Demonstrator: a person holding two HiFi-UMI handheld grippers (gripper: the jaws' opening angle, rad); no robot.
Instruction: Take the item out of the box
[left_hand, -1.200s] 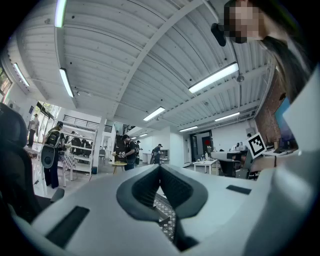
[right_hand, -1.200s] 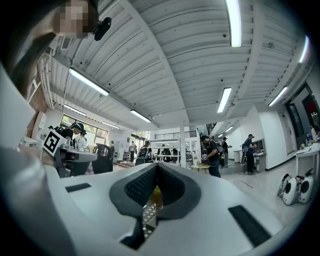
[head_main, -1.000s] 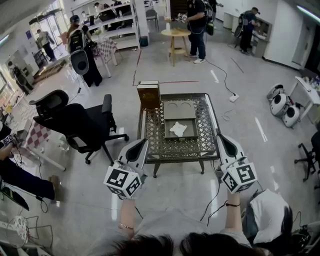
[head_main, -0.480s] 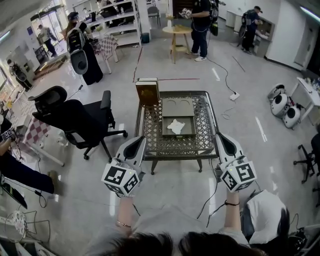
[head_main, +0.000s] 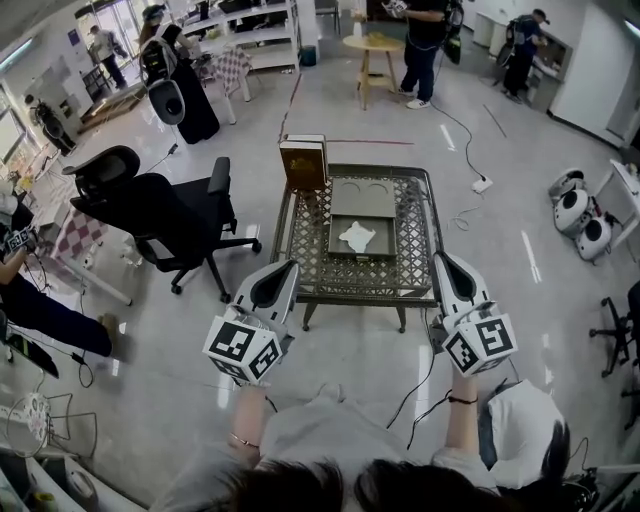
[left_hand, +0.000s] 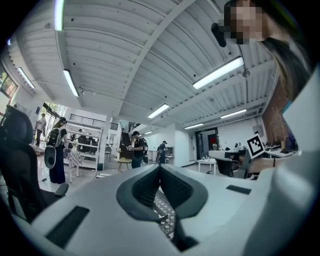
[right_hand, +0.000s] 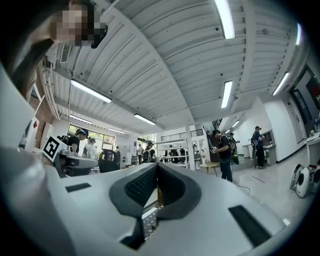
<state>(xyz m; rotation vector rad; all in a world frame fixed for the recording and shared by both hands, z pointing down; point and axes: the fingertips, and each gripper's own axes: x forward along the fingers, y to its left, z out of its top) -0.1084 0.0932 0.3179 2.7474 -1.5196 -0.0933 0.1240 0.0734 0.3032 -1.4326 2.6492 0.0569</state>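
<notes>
Head view alone shows white item (head_main: 358, 237) in open box (head_main: 341, 249), left tongs (left_hand: 160, 168), right tongs (right_hand: 157, 167), both closed, empty

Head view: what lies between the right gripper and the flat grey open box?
Only bare metal lattice tabletop between right gripper and grey box, in the head view.

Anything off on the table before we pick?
Nothing stands out. The grey box lies open on the lattice table with the white item inside; the brown box stands upright at its far left corner. Left gripper and right gripper are shut, empty.
</notes>
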